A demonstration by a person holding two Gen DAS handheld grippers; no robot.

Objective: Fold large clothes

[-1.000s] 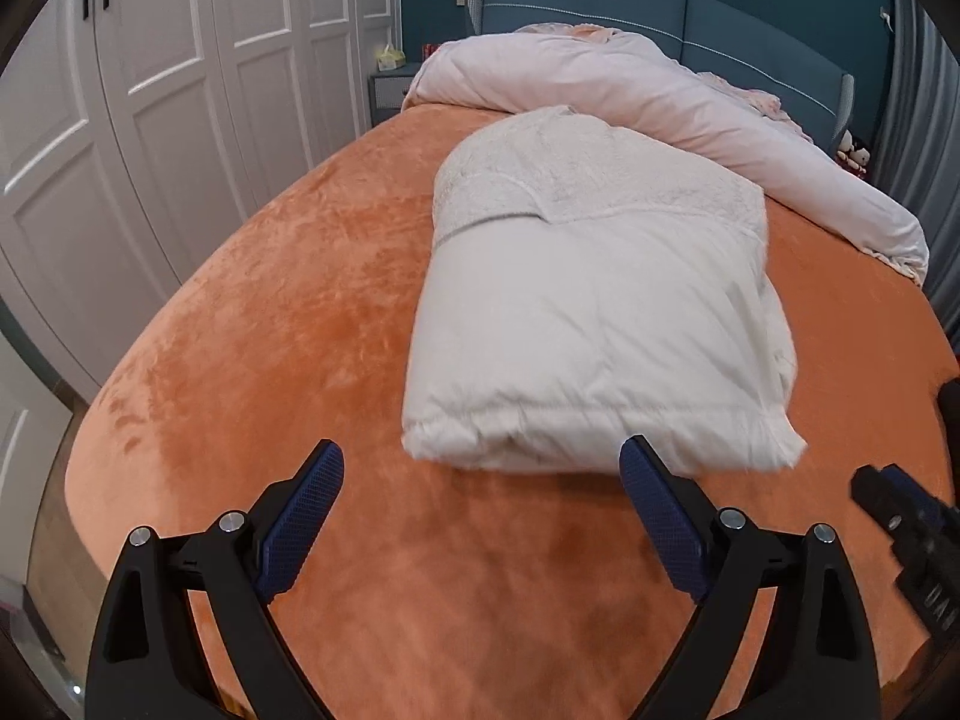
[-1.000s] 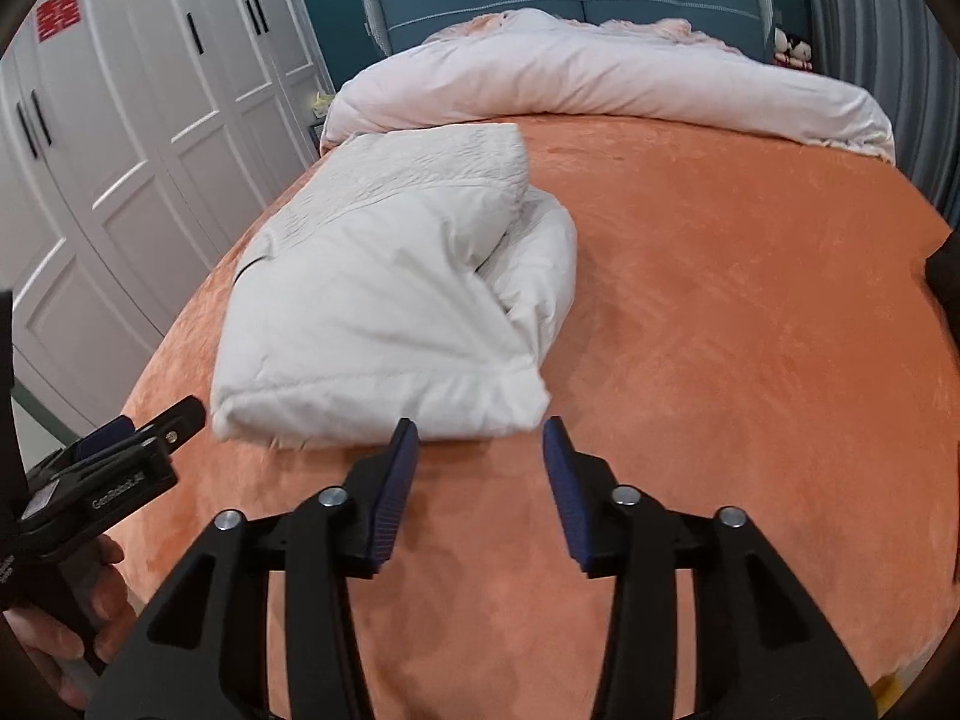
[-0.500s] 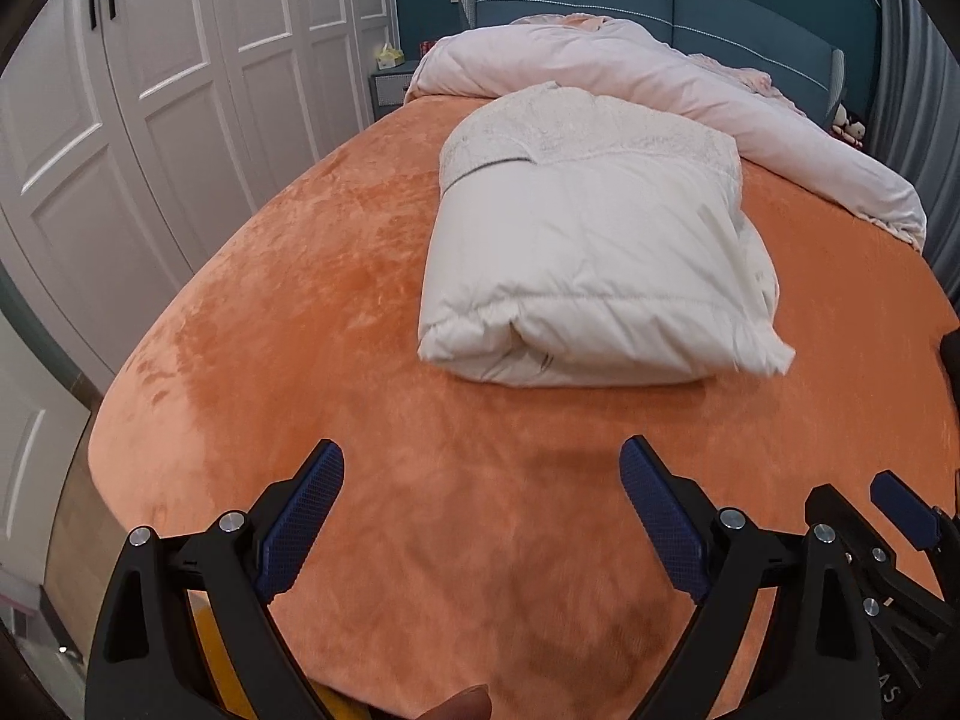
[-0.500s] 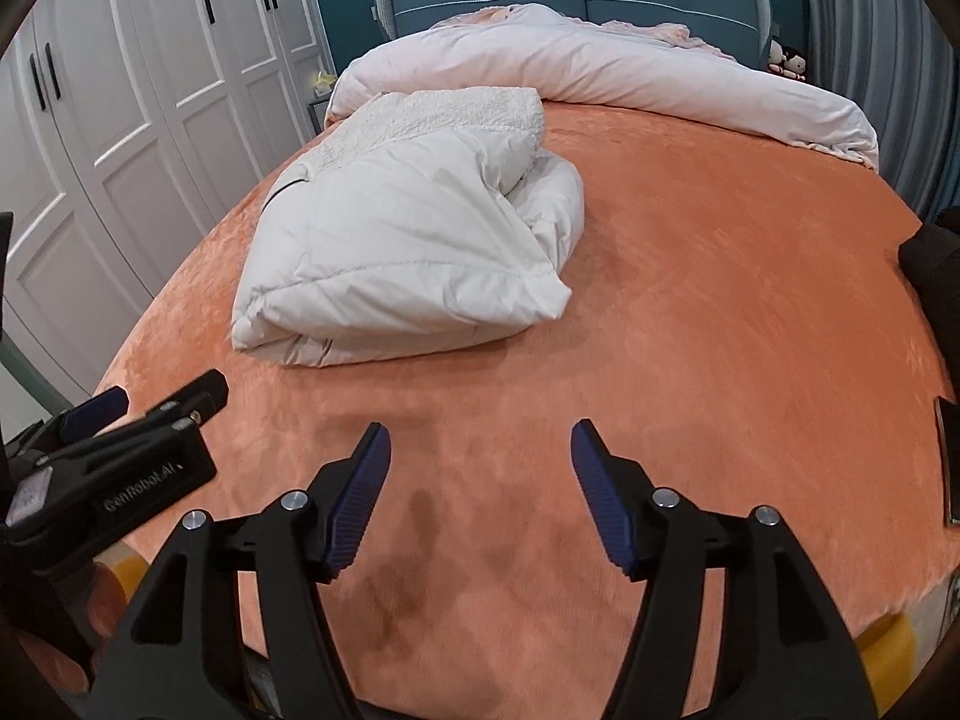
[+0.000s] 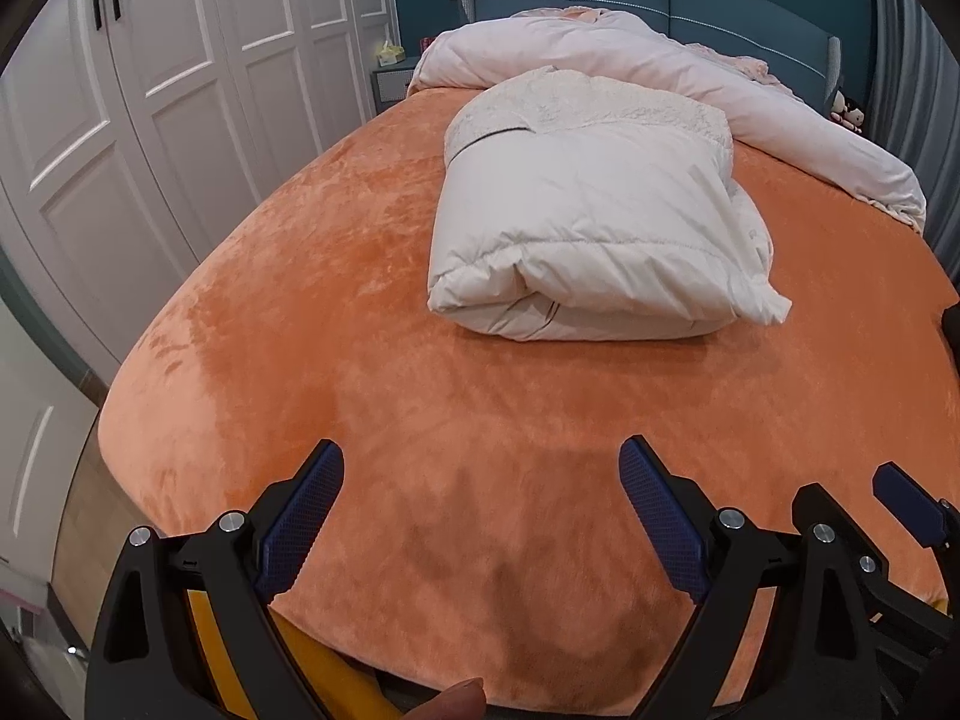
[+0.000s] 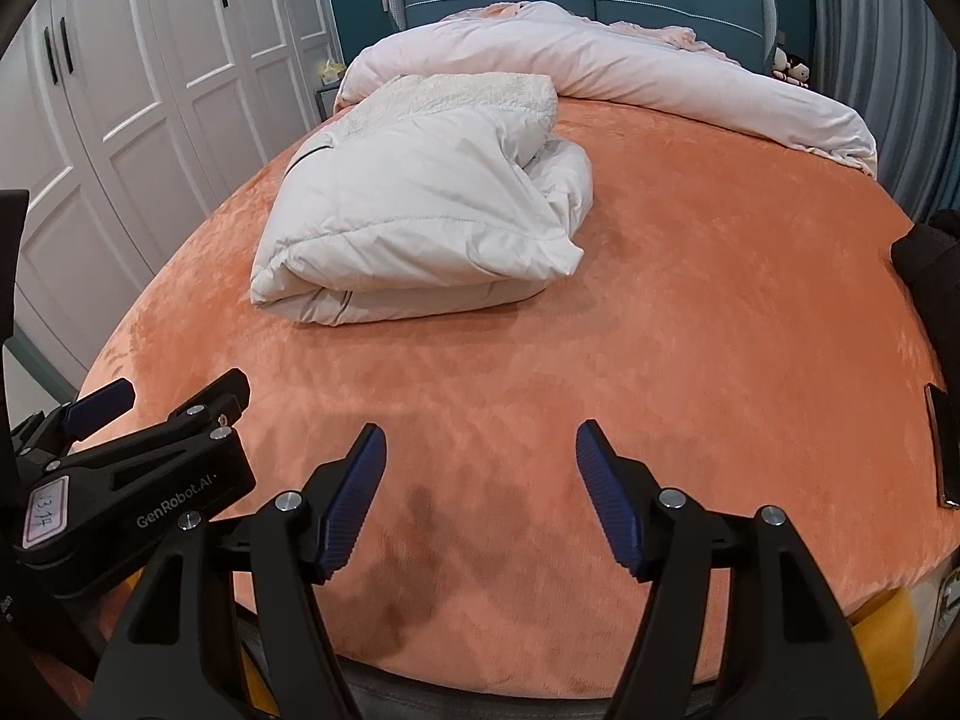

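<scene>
Your fingers are spread wide on both tools and hold nothing: the left gripper hangs over bare orange blanket at the near edge of the bed, and the right gripper, whose jaws have just been opening with nothing between them, sits just beside it to the right. The white padded coat lies folded into a thick bundle out in the middle of the bed, well apart from both tools, with its fleecy collar end toward the far side near the pale duvet bunched at the headboard. The fold looks finished, so this seems to be the let-go and back-off. Do it cleanly: draw both tools straight back toward you, clear of the bundle, so that no finger snags the loose corner sticking out at its near right. If that corner or the puffed right side bothers you, come in low from the right and tuck it under before you leave it.
</scene>
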